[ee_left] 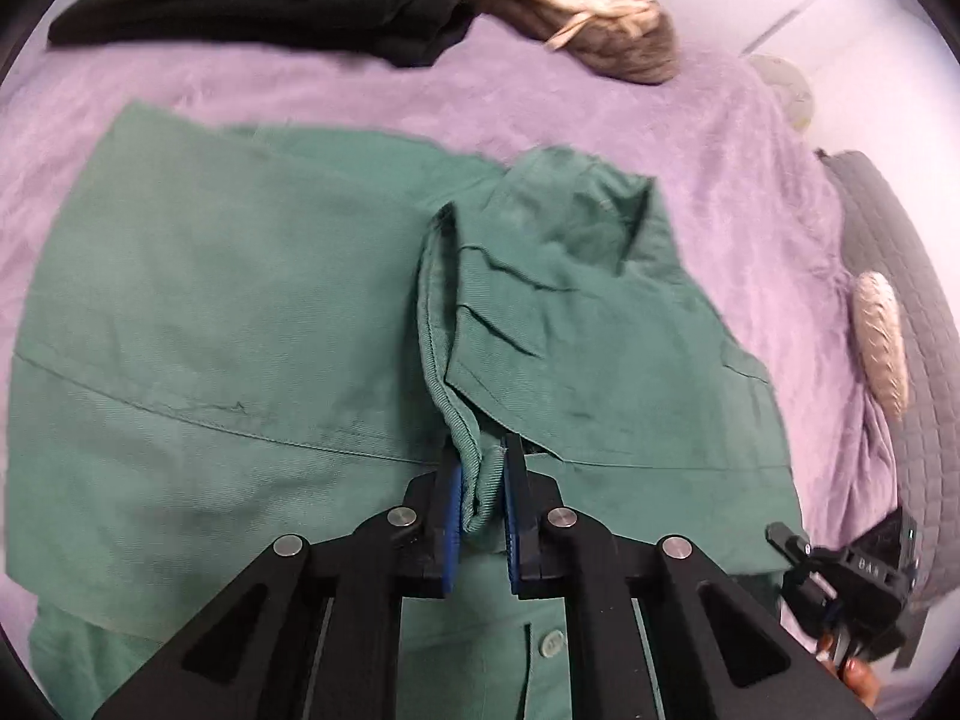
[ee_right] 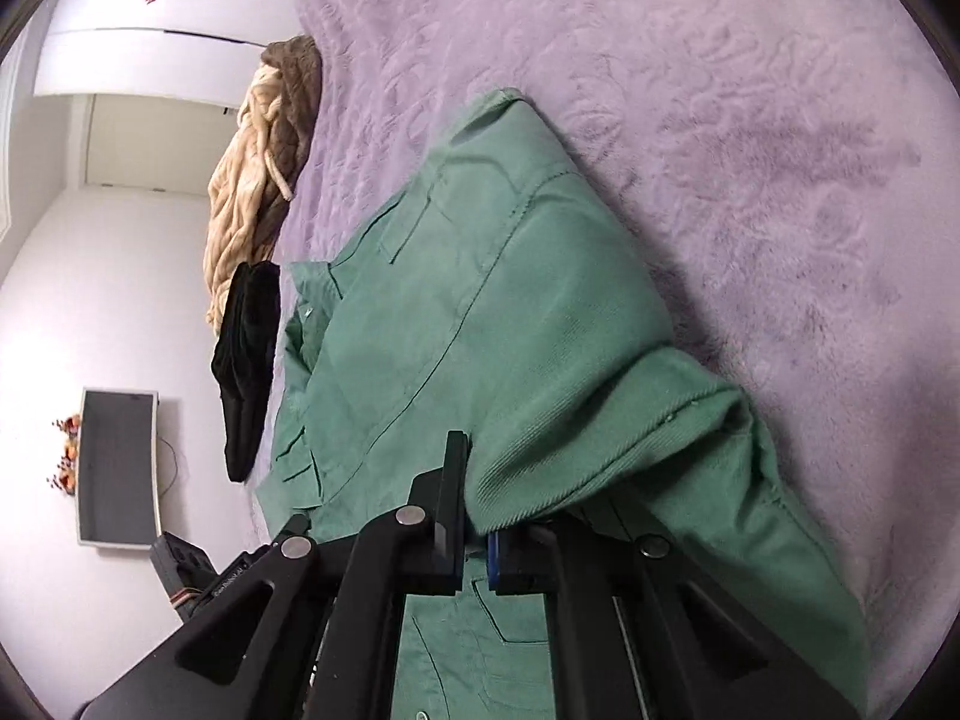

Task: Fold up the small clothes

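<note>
1. The bed, under a lilac fleece cover, carries everything.
2. The green shirt lies flat mid-bed; in the left wrist view its long axis runs nine to three o'clock, collar end toward three.
3. A black garment and a beige knit wait at twelve.
4. The left claw is clamped on a hem fold, and the right claw pinches a sleeve edge. The fold seems just starting; next, lift and carry both edges across together.

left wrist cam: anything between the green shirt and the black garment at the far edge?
Nothing: only bare purple blanket separates the green shirt from the black garment in the left wrist view.
</note>
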The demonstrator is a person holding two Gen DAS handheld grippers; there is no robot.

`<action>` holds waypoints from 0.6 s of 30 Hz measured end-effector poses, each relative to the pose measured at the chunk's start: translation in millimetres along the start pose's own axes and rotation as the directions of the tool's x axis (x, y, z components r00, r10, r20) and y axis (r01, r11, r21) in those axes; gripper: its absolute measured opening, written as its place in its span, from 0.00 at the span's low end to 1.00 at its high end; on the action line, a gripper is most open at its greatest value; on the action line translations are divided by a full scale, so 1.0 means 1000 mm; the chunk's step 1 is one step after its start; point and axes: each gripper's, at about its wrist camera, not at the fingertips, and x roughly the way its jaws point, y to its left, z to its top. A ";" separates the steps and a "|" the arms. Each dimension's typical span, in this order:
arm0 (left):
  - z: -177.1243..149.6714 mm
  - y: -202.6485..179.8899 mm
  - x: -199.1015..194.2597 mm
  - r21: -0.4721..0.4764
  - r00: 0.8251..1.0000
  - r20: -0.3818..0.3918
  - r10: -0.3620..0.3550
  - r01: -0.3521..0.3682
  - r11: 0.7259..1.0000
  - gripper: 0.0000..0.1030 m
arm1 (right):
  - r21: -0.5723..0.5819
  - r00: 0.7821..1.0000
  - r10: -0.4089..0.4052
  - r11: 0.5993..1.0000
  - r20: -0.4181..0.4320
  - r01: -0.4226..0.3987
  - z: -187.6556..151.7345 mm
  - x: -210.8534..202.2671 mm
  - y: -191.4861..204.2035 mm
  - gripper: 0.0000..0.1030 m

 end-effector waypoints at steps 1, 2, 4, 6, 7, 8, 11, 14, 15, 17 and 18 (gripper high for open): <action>-0.003 -0.004 -0.006 0.028 1.000 0.009 -0.005 0.005 1.000 0.13 | -0.025 1.000 -0.005 1.000 0.002 0.005 0.000 -0.005 0.002 0.05; -0.005 -0.007 -0.009 0.047 1.000 0.011 -0.005 0.005 0.999 0.13 | -0.040 1.000 -0.013 0.999 -0.002 0.013 -0.002 -0.008 0.002 0.05; -0.011 -0.007 -0.006 0.081 1.000 0.000 0.014 -0.014 0.997 0.13 | -0.058 0.998 -0.055 0.997 -0.017 0.054 -0.004 -0.005 -0.004 0.05; -0.016 -0.001 0.008 0.083 0.998 -0.035 0.051 -0.047 0.995 0.13 | -0.063 0.993 -0.111 0.992 -0.045 0.108 -0.007 0.003 -0.018 0.05; -0.018 0.004 0.016 0.075 0.997 -0.054 0.061 -0.057 0.996 0.13 | -0.058 0.991 -0.122 0.991 -0.056 0.119 -0.007 0.009 -0.024 0.05; -0.021 0.009 0.018 0.072 0.997 -0.060 0.059 -0.054 0.996 0.13 | -0.047 0.991 -0.118 0.992 -0.062 0.115 -0.008 0.012 -0.029 0.05; -0.024 0.009 0.013 0.093 0.997 -0.046 0.059 -0.055 0.994 0.14 | -0.051 0.992 -0.116 0.992 -0.055 0.113 -0.010 0.010 -0.033 0.05; -0.026 0.005 0.004 0.133 0.989 -0.015 0.149 -0.145 0.980 0.23 | -0.084 0.986 -0.147 0.987 -0.081 0.140 -0.012 0.006 -0.029 0.07; -0.026 0.006 0.001 0.140 0.984 -0.005 0.180 -0.177 0.974 0.23 | -0.107 0.982 -0.169 0.981 -0.090 0.159 -0.013 0.002 -0.025 0.12; -0.025 0.012 -0.010 0.137 0.979 0.003 0.202 -0.201 0.970 0.23 | -0.171 0.975 -0.201 0.968 -0.099 0.182 -0.016 -0.006 -0.011 0.23; -0.024 0.014 -0.015 0.130 0.978 0.011 0.207 -0.206 0.970 0.23 | -0.220 0.977 -0.198 0.959 -0.076 0.178 -0.019 -0.015 -0.001 0.25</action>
